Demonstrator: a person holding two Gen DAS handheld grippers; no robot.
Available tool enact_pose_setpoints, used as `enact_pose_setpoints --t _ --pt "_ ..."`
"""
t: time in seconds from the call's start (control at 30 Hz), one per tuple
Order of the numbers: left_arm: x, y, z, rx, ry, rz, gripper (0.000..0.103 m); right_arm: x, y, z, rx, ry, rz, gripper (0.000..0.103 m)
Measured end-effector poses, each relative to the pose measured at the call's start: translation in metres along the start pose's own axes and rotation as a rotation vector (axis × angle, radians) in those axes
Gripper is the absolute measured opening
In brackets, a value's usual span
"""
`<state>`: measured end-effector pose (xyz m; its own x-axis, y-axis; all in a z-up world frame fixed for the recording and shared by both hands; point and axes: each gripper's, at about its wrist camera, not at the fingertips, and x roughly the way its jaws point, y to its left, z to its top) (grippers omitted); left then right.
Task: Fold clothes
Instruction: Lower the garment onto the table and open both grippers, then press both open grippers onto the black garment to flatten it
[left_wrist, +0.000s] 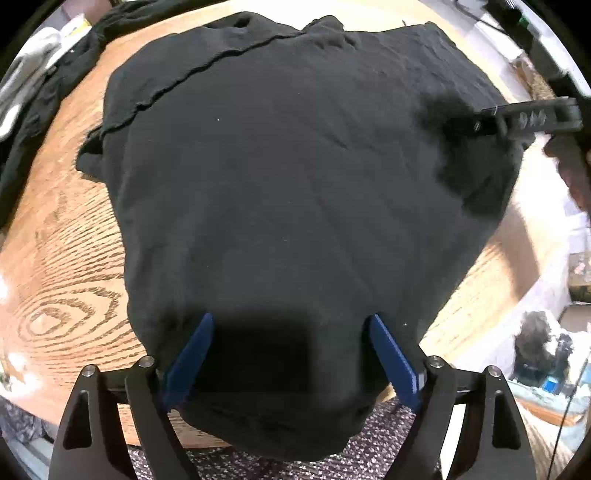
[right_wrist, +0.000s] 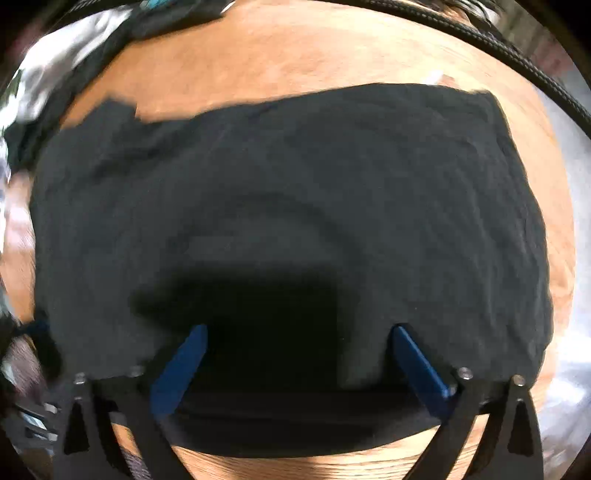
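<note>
A black garment (left_wrist: 295, 184) lies spread flat on the wooden table (left_wrist: 66, 258), a seam running across its far left part. My left gripper (left_wrist: 290, 319) points down over the garment's near edge, which droops over the table's front; its blue pads (left_wrist: 192, 354) stand wide apart and open, pinching nothing. In the right wrist view the same black garment (right_wrist: 295, 184) fills the middle of the table (right_wrist: 295, 55). My right gripper (right_wrist: 299, 328) hangs open above the cloth's near part. The right tool's black frame (left_wrist: 532, 118) shows blurred at the garment's far right edge.
More dark and pale clothes (left_wrist: 44, 74) are heaped at the table's far left. A speckled rug (left_wrist: 369, 443) lies below the front edge. A braided cable (right_wrist: 517, 55) crosses the far right corner. Floor clutter (left_wrist: 543, 343) sits to the right.
</note>
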<state>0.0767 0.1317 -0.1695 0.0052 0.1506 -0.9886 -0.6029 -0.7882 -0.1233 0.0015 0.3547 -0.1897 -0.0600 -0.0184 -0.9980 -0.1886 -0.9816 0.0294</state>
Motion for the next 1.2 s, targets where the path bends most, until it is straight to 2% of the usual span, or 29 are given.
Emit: enact_pose_setpoints --t 0.17,0.33,0.37,0.43,0.47,0.53,0.57,0.67,0.77,0.9,0.93,1.07,1.2 --pt "-0.01 0.029 -0.004 -0.081 -0.027 -0.158 0.086 0.004 0.003 -0.002 -0.025 0.008 -0.026 0.103" --pt "-0.012 0.054 -0.011 -0.145 -0.098 -0.229 0.087 0.004 0.001 -0.016 -0.023 -0.062 -0.028 0.103" --pt "-0.011 0.049 -0.027 -0.167 -0.112 -0.234 0.087 0.004 0.0 -0.02 -0.022 -0.084 -0.029 0.103" --pt "-0.016 0.044 -0.023 -0.231 -0.133 -0.22 0.087 0.003 0.0 -0.027 -0.021 -0.12 -0.03 0.103" --pt "-0.018 0.05 -0.009 -0.247 -0.162 -0.185 0.087 0.004 -0.001 -0.03 -0.021 -0.138 -0.031 0.103" --pt "-0.025 0.039 0.0 -0.189 -0.219 -0.053 0.087 0.004 -0.002 -0.037 -0.02 -0.174 -0.033 0.103" --pt "-0.026 0.028 0.004 -0.13 -0.22 0.007 0.087 0.004 -0.002 -0.039 -0.022 -0.183 -0.033 0.103" --pt "-0.002 0.006 0.02 -0.049 -0.129 0.05 0.088 0.005 -0.004 -0.041 -0.028 -0.191 -0.033 0.103" --pt "0.003 -0.007 0.016 -0.001 -0.181 0.126 0.092 0.007 -0.007 -0.042 -0.034 -0.185 -0.034 0.103" --pt "0.005 -0.005 0.011 -0.015 -0.227 0.133 0.098 0.008 0.003 -0.032 -0.035 -0.171 -0.035 0.103" --pt "0.006 -0.004 0.01 -0.018 -0.235 0.137 0.103 0.008 0.003 -0.032 -0.035 -0.169 -0.035 0.103" --pt "0.006 0.0 0.004 -0.029 -0.262 0.136 0.103 0.01 0.003 -0.032 -0.036 -0.171 -0.036 0.103" --pt "0.005 0.002 0.001 -0.027 -0.277 0.137 0.103 0.009 -0.012 -0.046 -0.036 -0.175 -0.035 0.103"
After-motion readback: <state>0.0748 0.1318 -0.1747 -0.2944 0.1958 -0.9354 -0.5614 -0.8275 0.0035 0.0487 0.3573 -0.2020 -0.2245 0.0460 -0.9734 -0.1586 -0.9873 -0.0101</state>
